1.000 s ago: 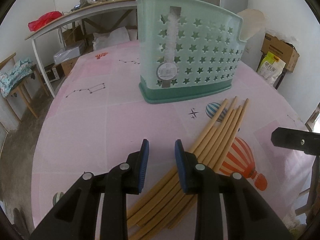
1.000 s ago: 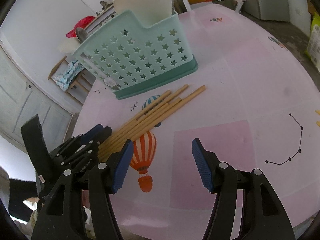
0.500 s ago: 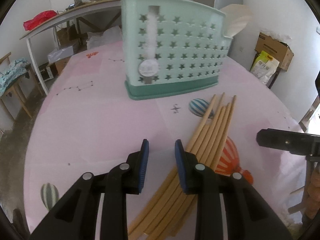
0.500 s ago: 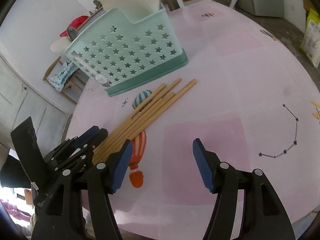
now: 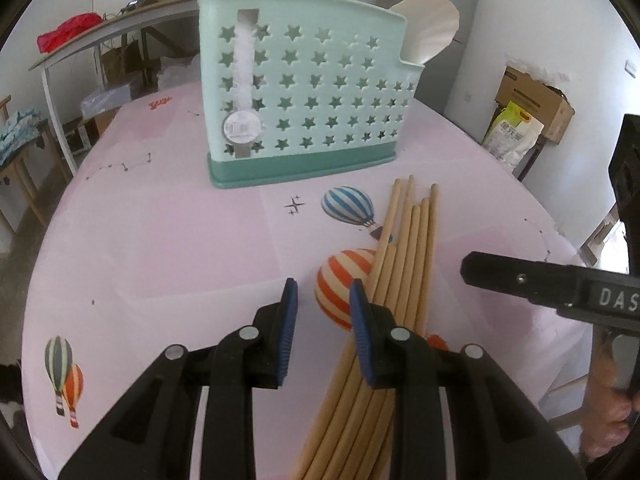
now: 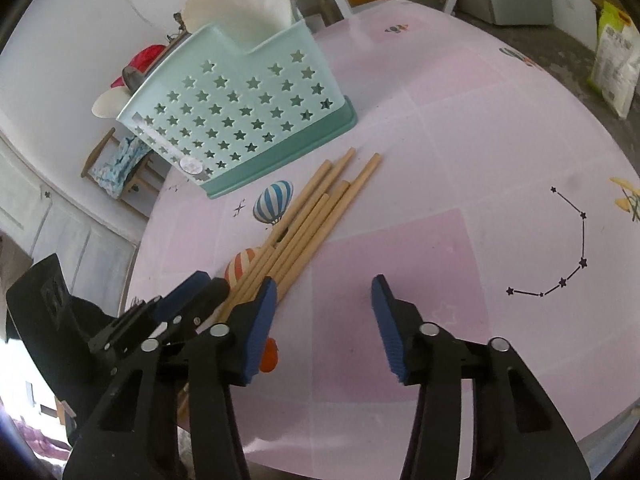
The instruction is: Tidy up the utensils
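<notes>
Several wooden chopsticks (image 5: 404,248) lie in a loose bundle on the pink tablecloth (image 5: 160,248), in front of a mint star-holed utensil basket (image 5: 304,108). My left gripper (image 5: 323,320) stands open a narrow gap, nothing between its pads. Its right finger sits against the bundle's left side. In the right wrist view the chopsticks (image 6: 312,220) run toward the basket (image 6: 240,120). My right gripper (image 6: 324,312) is open to their right over bare cloth. Its jaws are closing with nothing between them. The left gripper (image 6: 188,296) shows at the sticks' near end.
White plates (image 5: 432,28) stand in the basket. The right gripper's black finger (image 5: 520,280) reaches in from the right, with a person's hand (image 5: 608,420) below it. Off the table are a side bench (image 5: 100,40), a cardboard box (image 5: 532,100) and a stool (image 6: 116,164).
The left gripper has shifted across the table toward the orange balloon print and the sticks' near end. The right gripper's jaws have narrowed. The chopsticks and basket have not moved.
</notes>
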Demonstrator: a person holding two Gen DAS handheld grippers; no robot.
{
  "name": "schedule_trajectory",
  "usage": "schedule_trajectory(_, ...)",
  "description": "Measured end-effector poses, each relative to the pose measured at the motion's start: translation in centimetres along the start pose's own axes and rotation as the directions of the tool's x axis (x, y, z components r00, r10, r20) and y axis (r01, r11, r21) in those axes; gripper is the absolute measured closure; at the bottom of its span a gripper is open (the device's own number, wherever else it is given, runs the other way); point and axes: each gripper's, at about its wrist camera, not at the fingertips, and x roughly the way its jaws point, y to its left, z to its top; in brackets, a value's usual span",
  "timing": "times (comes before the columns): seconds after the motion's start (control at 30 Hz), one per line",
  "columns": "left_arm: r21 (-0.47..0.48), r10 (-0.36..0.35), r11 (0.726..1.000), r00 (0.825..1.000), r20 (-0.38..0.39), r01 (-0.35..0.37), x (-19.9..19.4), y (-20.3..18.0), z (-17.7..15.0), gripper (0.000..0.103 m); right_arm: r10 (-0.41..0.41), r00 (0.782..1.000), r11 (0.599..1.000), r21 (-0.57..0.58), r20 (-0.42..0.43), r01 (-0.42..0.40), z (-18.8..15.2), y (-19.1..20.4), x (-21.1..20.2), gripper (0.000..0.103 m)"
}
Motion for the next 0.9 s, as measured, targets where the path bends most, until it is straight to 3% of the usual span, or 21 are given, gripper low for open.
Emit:
schedule_trajectory(0.2,-0.086,-0.072,0.994,0.996,-0.047,0.068,0.2,-0.8,0.5,0.077,0.007,1.0,1.0,0.014,-0.005,-0.007,0.1,0.2,0.4,0.071)
schedule_trajectory(0.4,-0.09,-0.112,0.99,0.992,-0.064,0.106,0.6,-2.3,0.5,0.077,-0.015,1.0,1.0,-0.003,-0.014,0.015,0.0,0.6,1.0,0.083)
schedule_trajectory(0.6,-0.106,-0.136,0.986,0.989,-0.065,0.128,0.3,-1.7,0.6,0.077,-0.001,1.0,1.0,0.01,-0.02,0.001,0.0,0.4,0.8,0.081)
schedule_trajectory(0.7,-0.066,-0.134,0.989,0.989,-0.06,0.13,-1.0,-1.0,0.5,0.077,0.008,1.0,1.0,0.009,-0.022,-0.008,0.0,0.5,0.6,0.081)
schedule_trajectory(0.9,0.024,-0.1,0.994,0.985,-0.139,0.104,-2.9,0.4,-1.1,0.077,0.019,0.999,1.0,-0.023,-0.038,-0.02,-0.2,1.4,0.6,0.076)
